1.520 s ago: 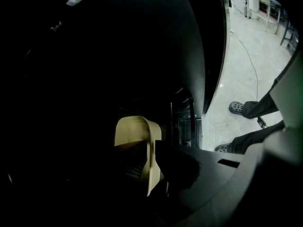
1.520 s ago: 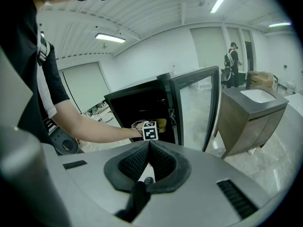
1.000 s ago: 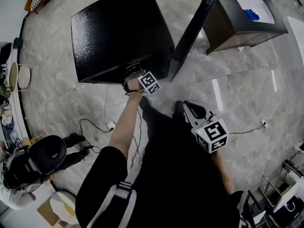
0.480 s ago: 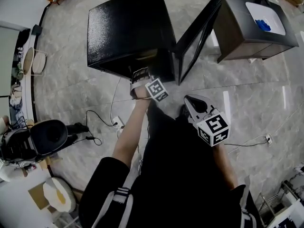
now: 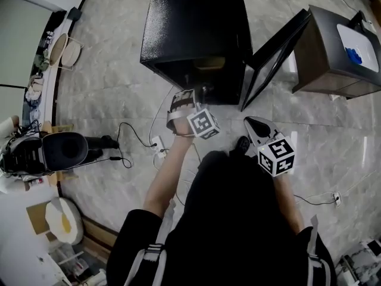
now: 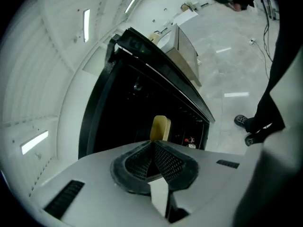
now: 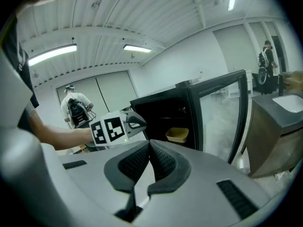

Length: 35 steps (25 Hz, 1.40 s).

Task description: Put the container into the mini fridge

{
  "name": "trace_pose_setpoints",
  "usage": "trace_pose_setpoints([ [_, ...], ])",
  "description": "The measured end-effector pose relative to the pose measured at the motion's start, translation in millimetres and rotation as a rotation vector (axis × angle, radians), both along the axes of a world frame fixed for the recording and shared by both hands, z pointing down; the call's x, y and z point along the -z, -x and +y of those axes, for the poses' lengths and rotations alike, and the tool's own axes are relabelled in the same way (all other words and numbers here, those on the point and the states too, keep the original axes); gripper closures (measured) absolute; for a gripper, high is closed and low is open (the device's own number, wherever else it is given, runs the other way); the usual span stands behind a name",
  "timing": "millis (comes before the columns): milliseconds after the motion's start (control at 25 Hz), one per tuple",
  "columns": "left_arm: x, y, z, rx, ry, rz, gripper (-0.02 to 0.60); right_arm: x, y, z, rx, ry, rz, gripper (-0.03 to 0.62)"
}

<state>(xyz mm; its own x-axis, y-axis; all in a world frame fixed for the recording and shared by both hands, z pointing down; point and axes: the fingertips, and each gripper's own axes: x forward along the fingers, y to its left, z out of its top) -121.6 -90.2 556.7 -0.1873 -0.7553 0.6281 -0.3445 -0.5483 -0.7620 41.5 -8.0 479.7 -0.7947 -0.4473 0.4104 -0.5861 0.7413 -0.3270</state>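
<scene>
My left tool (image 5: 183, 95) & right tool (image 5: 252, 124) are pinched closed, empty; container (image 7: 177, 135) in mini fridge (image 5: 196, 28). Hasty door (image 5: 274, 58) push cd jolt it.

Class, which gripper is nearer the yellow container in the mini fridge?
Left. The left gripper is just before the mini fridge opening, facing the yellow container; the right gripper is farther back, near the open door.
</scene>
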Motion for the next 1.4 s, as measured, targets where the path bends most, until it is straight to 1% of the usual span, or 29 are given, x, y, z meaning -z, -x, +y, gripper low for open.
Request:
trace_pose_setpoints([
  [120,23,8,22,0.009,-0.033,0.022,0.538,4,12,0,0.013,-0.013,0.021,0.576],
  [240,39,12,49,0.030,-0.047,0.085,0.538,11,26,3,0.031,-0.028,0.045,0.576],
  [320,47,12,70,0.050,-0.043,0.148,0.538,17,34,10,0.043,-0.036,0.056,0.576],
  [440,57,10,103,0.079,-0.038,0.273,0.538,24,44,25,0.049,-0.048,0.066,0.576],
  [600,74,10,136,0.109,-0.065,0.422,0.538,26,52,44,0.047,-0.060,0.076,0.576],
  [640,79,9,145,0.118,-0.073,0.475,0.538,28,53,51,0.049,-0.062,0.079,0.576],
  [680,85,6,155,0.128,-0.081,0.545,0.538,30,53,58,0.052,-0.065,0.081,0.576],
  [760,100,1,170,0.144,-0.095,0.703,0.538,38,53,71,0.055,-0.078,0.079,0.576],
  [840,116,-5,182,0.140,-0.109,0.854,0.538,47,51,80,0.046,-0.091,0.066,0.576],
  [960,153,-12,196,0.103,-0.176,1.114,0.538,62,48,91,0.035,-0.121,0.032,0.576],
  [1040,177,-15,208,0.071,-0.210,1.285,0.538,70,47,97,0.036,-0.144,-0.014,0.576],
  [1080,185,-16,214,0.058,-0.213,1.352,0.538,73,46,99,0.038,-0.150,-0.043,0.576],
  [1120,190,-17,218,0.045,-0.210,1.394,0.538,76,45,102,0.043,-0.152,-0.071,0.576],
  [1200,195,-18,226,0.022,-0.208,1.418,0.538,81,43,108,0.067,-0.155,-0.104,0.576],
  [1280,197,-18,230,0.014,-0.208,1.435,0.538,84,41,112,0.080,-0.164,-0.102,0.577],
  [1400,196,-18,230,0.018,-0.203,1.451,0.538,87,37,112,0.063,-0.184,-0.100,0.577],
])
